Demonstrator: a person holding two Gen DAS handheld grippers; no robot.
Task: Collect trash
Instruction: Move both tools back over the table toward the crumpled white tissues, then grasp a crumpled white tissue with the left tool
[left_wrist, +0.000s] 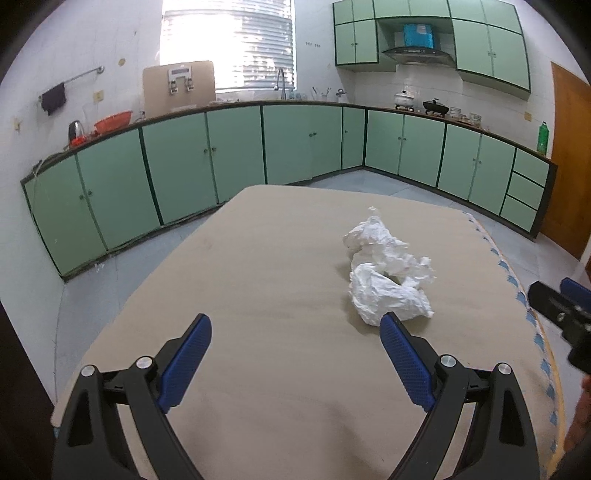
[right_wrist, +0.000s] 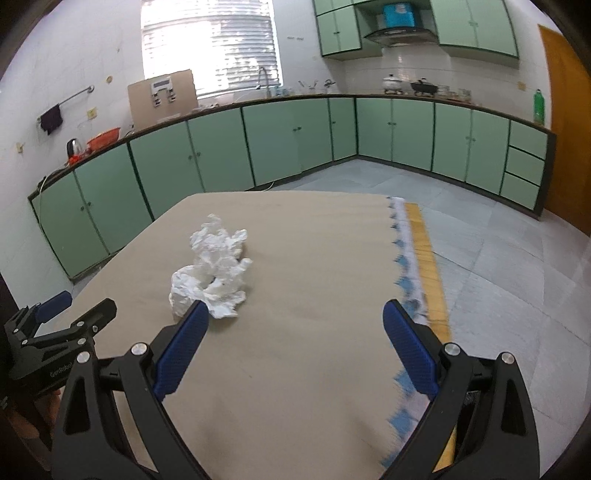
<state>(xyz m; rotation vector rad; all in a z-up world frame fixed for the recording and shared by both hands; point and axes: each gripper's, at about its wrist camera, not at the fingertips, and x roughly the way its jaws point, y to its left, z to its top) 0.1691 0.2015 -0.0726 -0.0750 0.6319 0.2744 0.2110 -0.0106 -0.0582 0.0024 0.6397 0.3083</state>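
A heap of crumpled white paper (left_wrist: 388, 267) lies on the beige table (left_wrist: 258, 258), right of centre in the left wrist view. My left gripper (left_wrist: 295, 325) is open and holds nothing; its right fingertip sits just in front of the heap's near edge. In the right wrist view the same crumpled paper (right_wrist: 214, 266) lies left of centre on the table (right_wrist: 314, 258). My right gripper (right_wrist: 295, 314) is open and empty, its left fingertip overlapping the heap's near edge. Each gripper shows at the other view's edge: the right gripper (left_wrist: 565, 317) and the left gripper (right_wrist: 55, 325).
Green cabinets (left_wrist: 240, 151) run along the far walls, with pots and a kettle on the counter. A patterned cloth border (right_wrist: 410, 266) hangs at the table's right edge. Grey tiled floor (right_wrist: 498, 258) surrounds the table. A wooden door (left_wrist: 569, 155) stands at the right.
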